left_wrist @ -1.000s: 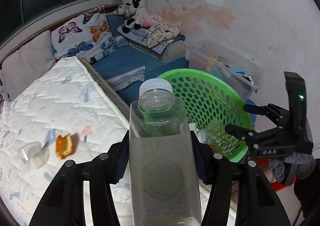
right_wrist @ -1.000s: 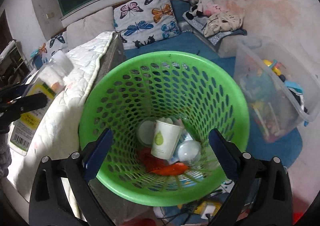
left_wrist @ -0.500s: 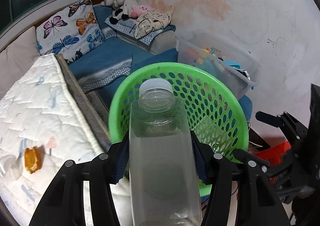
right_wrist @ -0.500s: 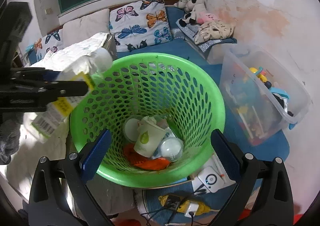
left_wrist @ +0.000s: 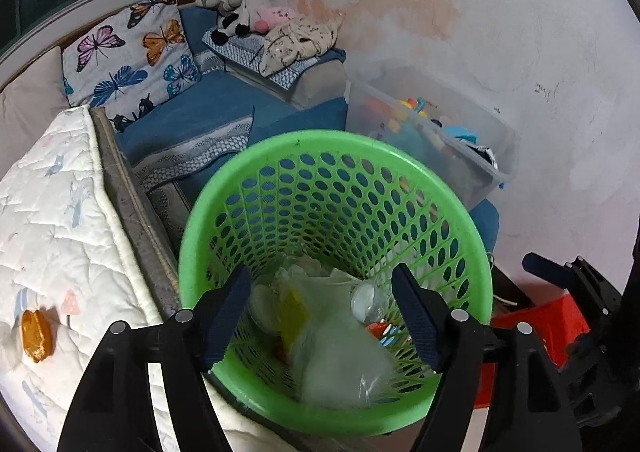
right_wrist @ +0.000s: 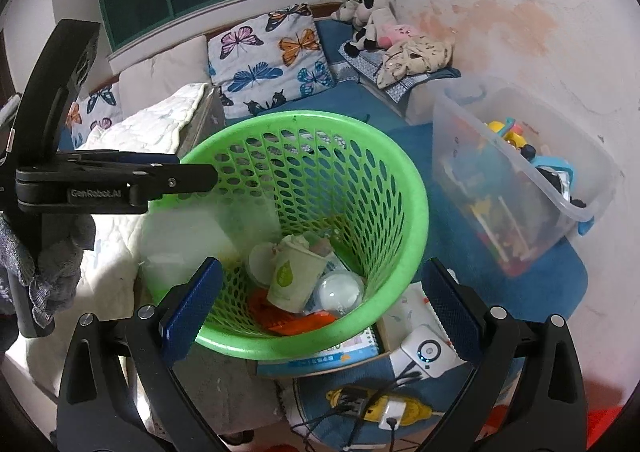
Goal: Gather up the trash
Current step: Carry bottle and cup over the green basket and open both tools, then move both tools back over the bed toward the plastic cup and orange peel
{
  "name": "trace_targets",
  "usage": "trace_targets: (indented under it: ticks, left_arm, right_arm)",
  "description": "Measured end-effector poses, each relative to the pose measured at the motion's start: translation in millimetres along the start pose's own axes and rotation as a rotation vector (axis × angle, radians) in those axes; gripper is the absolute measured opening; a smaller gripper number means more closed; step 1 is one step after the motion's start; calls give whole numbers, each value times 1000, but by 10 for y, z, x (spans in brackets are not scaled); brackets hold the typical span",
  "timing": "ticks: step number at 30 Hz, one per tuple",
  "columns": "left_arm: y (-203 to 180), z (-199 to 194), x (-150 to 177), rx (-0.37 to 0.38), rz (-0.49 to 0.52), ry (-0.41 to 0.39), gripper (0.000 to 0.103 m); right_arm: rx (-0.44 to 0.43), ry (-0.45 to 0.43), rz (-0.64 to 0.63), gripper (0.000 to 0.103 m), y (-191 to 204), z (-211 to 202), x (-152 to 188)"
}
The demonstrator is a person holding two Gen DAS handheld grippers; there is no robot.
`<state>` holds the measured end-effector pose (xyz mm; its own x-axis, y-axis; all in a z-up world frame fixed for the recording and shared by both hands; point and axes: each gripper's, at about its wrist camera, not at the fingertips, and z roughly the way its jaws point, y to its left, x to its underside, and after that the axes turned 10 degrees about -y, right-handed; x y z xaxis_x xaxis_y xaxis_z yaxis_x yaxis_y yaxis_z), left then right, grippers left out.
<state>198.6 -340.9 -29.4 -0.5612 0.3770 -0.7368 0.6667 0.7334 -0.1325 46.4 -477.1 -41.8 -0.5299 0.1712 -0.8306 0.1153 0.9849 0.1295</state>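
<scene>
Dropping stage of the collecting. Poised over the green basket (left_wrist: 336,139), left gripper (left_wrist: 320,276) released: jaws just been opening, pads clear of the clear bottle (left_wrist: 340,356). Bottle a mere blur inside the basket, below and between the jaws, apparently falling onto the trash already there. Right gripper (right_wrist: 320,272) spread wide as well, grasping nothing, aimed down into the same basket. Lying at the bottom: paper cup (right_wrist: 294,280), bulb-like globe (right_wrist: 340,292), orange-red litter (right_wrist: 280,322).

Next, probably: lift the left gripper off the rim, swing back over the white quilted mattress (left_wrist: 52,244), go for the small orange piece (left_wrist: 36,336) near its edge. Calls for a low approach and a light pinch, given something small lying on soft fabric.

Around:
- stained white wall (left_wrist: 520,51)
- blue bedding (left_wrist: 224,111) beyond the mattress
- butterfly cushion (left_wrist: 132,59)
- clear storage bin (left_wrist: 460,179) of toys just beside the basket
- plush toys (left_wrist: 240,7) in the corner
- on the floor by the basket, yellow power strip (right_wrist: 372,404) and small white device (right_wrist: 424,352)
</scene>
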Motion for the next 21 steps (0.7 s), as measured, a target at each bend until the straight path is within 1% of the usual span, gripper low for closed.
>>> trace_targets:
  ticks: [5,10,15,21]
  left_arm:
    - [93,-207,52,-26,-1,-33,70]
    - [302,-477,181,-69,-25,-59,70]
    - [617,-758,340,-133,-58,-82,70]
    - [1091,-1077,482,-238,-102,-114,70]
  right_arm:
    - [-34,-12,0,98,112,-26,-4]
    - [-68,-9,-30,99,304,3,-16]
    - [-104,-1,-65,99,523,38,-25]
    - [-164,2,-112,99,857,97,-70]
